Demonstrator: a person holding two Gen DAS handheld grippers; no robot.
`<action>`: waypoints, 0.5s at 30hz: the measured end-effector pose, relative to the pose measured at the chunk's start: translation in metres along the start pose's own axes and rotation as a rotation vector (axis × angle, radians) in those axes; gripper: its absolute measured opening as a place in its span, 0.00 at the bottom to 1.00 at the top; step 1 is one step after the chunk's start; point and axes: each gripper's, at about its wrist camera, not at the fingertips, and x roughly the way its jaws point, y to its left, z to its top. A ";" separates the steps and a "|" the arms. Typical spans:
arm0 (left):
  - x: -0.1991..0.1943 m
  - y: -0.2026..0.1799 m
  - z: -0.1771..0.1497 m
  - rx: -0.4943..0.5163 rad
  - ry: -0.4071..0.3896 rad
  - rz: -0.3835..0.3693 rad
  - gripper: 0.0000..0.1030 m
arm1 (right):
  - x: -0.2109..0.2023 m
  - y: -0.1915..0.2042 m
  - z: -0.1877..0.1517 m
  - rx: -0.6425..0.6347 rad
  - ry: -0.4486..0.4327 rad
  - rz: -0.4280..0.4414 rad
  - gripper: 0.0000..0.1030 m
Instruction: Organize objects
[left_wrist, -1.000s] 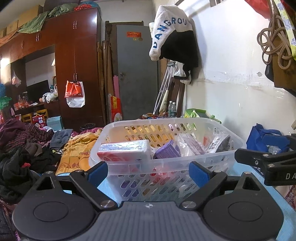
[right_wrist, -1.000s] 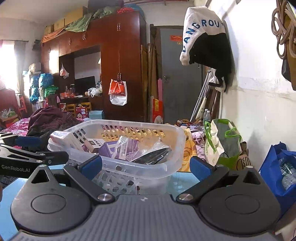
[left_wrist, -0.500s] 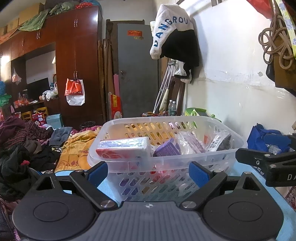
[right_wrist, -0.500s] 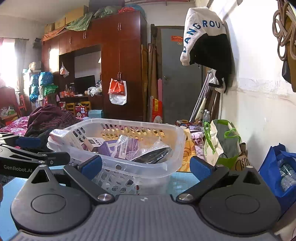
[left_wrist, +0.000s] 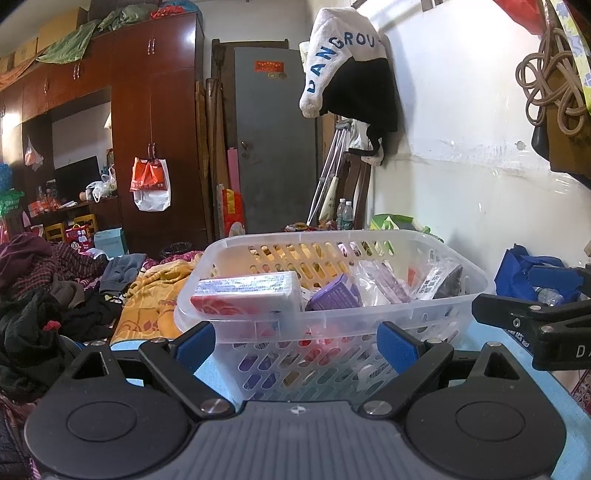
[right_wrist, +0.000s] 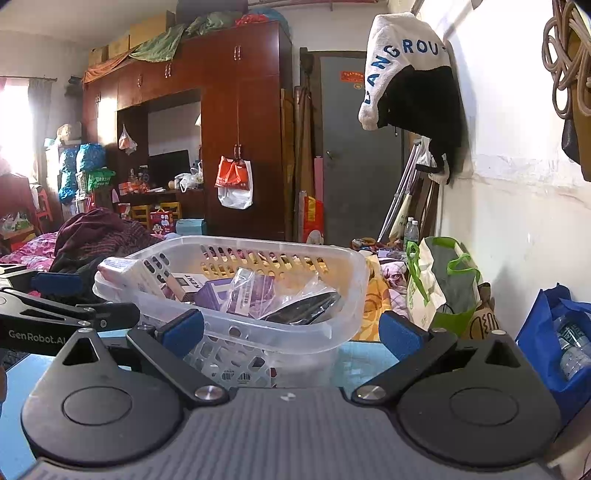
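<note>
basket (left_wrist: 332, 325) just ahead of left gripper (left_wrist: 295, 343) and right gripper (right_wrist: 291, 332), jaws wide, empty

The basket (left_wrist: 332, 317) is translucent, milky plastic with a smooth, faintly glossy rim and slotted walls, and inside it clear crinkled plastic wrappers (right_wrist: 255, 291) catch the light beside a matt purple cardboard box (left_wrist: 334, 295). Each claw — left claw (left_wrist: 295, 343), right claw (right_wrist: 291, 328) — shows matt black plastic arms, shiny metal pivot bolts and dull blue rubbery pads, above a ribbed grey plastic body. The counter (right_wrist: 369, 358) is smooth glossy blue, and the wardrobe (left_wrist: 155, 110) behind is polished dark red wood.
</note>
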 end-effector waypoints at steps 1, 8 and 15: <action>0.000 0.000 0.000 -0.001 0.001 0.000 0.93 | 0.000 0.000 0.000 -0.002 -0.001 -0.001 1.00; 0.002 -0.002 -0.001 0.003 -0.003 0.012 0.93 | 0.000 0.000 -0.002 -0.003 0.002 -0.001 1.00; -0.004 -0.004 -0.005 0.017 -0.029 0.028 0.93 | 0.003 -0.001 -0.004 0.000 0.014 0.000 1.00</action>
